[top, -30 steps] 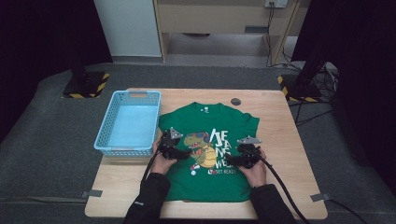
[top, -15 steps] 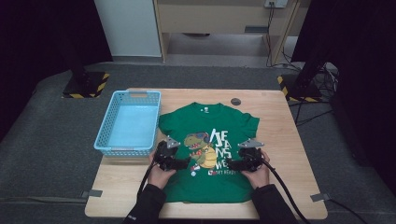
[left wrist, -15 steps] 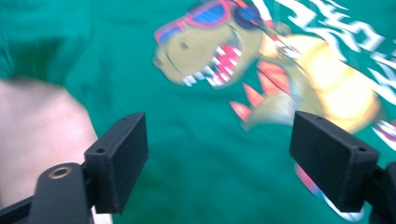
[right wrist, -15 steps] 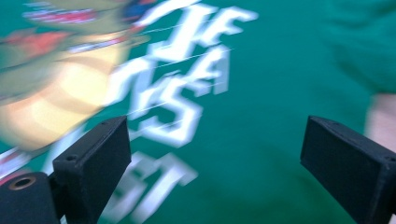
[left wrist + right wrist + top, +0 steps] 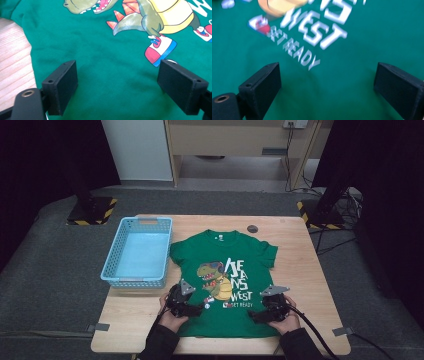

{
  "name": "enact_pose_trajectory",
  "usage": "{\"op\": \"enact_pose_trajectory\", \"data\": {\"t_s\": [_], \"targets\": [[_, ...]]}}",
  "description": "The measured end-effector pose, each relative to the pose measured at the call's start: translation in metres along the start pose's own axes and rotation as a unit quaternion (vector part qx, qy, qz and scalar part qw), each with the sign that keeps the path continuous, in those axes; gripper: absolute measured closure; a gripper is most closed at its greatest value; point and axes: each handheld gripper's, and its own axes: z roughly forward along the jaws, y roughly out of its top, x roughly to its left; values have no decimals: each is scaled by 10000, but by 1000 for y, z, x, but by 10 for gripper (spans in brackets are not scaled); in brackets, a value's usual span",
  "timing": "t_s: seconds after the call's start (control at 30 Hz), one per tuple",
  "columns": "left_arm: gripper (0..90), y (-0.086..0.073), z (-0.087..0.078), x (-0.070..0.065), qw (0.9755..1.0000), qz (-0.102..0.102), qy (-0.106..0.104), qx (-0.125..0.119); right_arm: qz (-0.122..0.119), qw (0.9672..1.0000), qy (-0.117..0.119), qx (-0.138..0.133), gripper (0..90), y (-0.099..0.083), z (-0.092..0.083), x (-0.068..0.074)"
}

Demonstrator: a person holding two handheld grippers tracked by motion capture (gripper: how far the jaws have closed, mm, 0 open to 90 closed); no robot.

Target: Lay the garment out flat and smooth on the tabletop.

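Green shirt (image 5: 225, 285) flat on desk (image 5: 300, 270), unfolded. Left tool (image 5: 186, 306) and right tool (image 5: 267, 309) spread wide, empty, above near hem. Folding not begun; basket (image 5: 137, 251) empty.

— What lies between the left gripper (image 5: 117, 87) jaws?
— Matt green cloth, the T-shirt (image 5: 110, 75), with a slightly glossy print ahead.
— Beside it?
— Pale wood-grain table (image 5: 12, 62); the jaws look matt black plastic
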Motion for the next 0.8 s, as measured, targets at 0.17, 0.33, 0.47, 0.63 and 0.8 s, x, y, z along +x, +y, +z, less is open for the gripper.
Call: {"op": "enact_pose_trajectory", "data": {"t_s": [0.17, 0.33, 0.47, 0.63, 0.8], "targets": [[156, -4, 0, 2, 9999, 11, -12, -162, -93, 9998, -138, -55, 66, -13, -6, 3], [156, -7, 0, 2, 9996, 21, -22, -285, -122, 9992, -101, -367, 66, -25, -10, 1], [158, -11, -6, 0, 9998, 22, 4, -210, -180, 9991, -78, -387, 63, -28, -12, -1], [156, -22, -18, -4, 9999, 23, 19, -140, -198, 9989, -57, -413, 63, -31, -14, -2], [156, -32, -27, -5, 9998, 53, 12, -216, -197, 9989, -48, -432, 61, -32, -14, -3]]}}
